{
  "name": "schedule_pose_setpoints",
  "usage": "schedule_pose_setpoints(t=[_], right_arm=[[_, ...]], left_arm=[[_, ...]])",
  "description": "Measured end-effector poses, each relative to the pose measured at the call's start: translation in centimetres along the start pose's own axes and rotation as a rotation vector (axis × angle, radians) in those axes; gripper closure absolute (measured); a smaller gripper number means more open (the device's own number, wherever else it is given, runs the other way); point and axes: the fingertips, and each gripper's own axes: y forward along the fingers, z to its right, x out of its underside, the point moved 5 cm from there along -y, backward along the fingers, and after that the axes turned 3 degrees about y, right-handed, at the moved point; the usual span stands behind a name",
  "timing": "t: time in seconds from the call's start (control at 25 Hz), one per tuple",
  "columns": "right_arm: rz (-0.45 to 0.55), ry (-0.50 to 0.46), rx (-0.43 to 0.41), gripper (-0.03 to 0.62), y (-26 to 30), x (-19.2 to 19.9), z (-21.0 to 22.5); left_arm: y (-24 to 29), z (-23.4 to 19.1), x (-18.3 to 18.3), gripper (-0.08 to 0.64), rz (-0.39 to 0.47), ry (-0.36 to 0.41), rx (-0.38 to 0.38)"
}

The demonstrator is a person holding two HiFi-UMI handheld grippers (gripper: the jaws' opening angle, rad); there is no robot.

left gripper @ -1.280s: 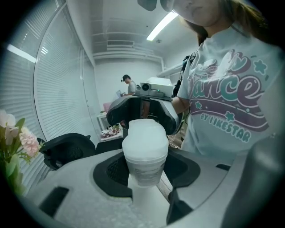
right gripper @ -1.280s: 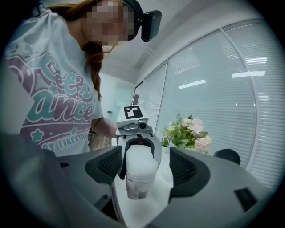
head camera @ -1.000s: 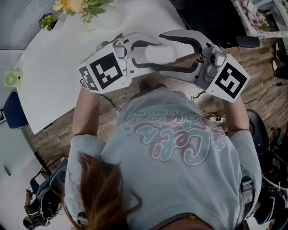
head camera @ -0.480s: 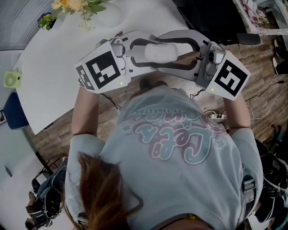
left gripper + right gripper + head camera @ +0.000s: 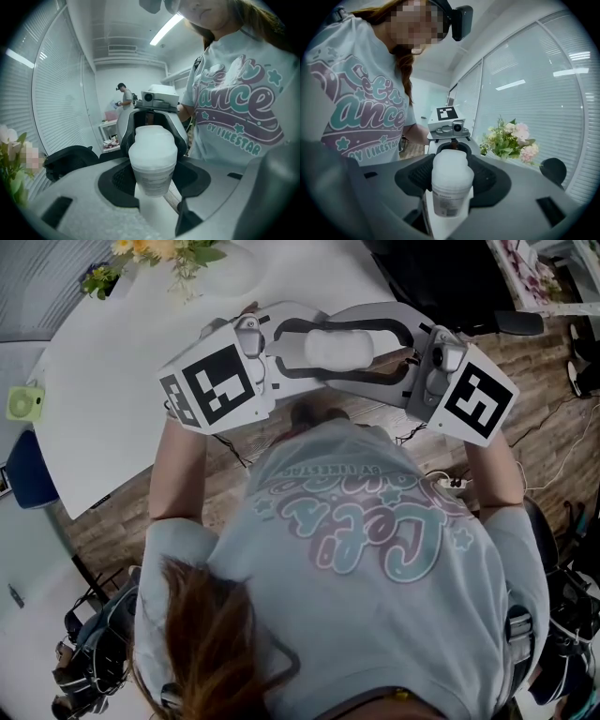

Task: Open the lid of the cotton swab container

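Note:
The cotton swab container (image 5: 335,348) is a translucent white tub, held level in the air in front of the person's chest. My left gripper (image 5: 305,345) is shut on one end of it. In the left gripper view its black pads (image 5: 123,180) press on both sides of the tub (image 5: 152,157). My right gripper (image 5: 370,348) faces it from the other side with its jaws closing. Its pads (image 5: 417,178) touch the other end of the tub (image 5: 451,180), whose paper label is turned toward this camera. Which end bears the lid I cannot tell.
A white table (image 5: 122,381) lies to the left and ahead, with a vase of flowers (image 5: 159,254) and a small green camera (image 5: 26,404) on it. Below is wooden floor with cables (image 5: 553,442). Another person (image 5: 125,96) stands far back in the room.
The right gripper's jaws have drawn in around the container's end. Both grippers and the container have shifted slightly; the left grip is unchanged.

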Motion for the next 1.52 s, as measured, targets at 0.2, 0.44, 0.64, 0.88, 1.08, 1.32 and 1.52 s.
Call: schedule_pose_setpoints(t=[0.2,0.44,0.64,0.88,1.08,1.32,1.52], right_arm=[[0.014,0.034,-0.010,0.365,0.3,0.1,0.1],[0.023,0.066,-0.003,0.365,0.4,0.2,0.2],[0.018,0.068,-0.005,0.367,0.4,0.0,0.2],[0.077,0.151,-0.036,0.370,0.6,-0.4,0.2],[0.061,0.142,-0.038,0.368,0.8,-0.1,0.3],[0.101,0.135,-0.004,0.365,1.1,0.0,0.3],[0.104,0.105,0.028,0.362,1.3,-0.1,0.1]], left_arm=[[-0.1,0.0,0.2,0.365,-0.009,0.008,0.003],[-0.1,0.1,0.3,0.365,0.000,0.019,0.001],[-0.2,0.1,0.2,0.365,0.010,0.031,-0.014],[-0.4,0.3,0.3,0.367,-0.017,0.055,-0.031],[-0.5,0.3,0.6,0.367,-0.014,0.031,-0.020],[-0.5,0.4,1.2,0.367,-0.028,0.004,-0.008],[-0.6,0.7,1.6,0.367,-0.012,-0.022,-0.001]])
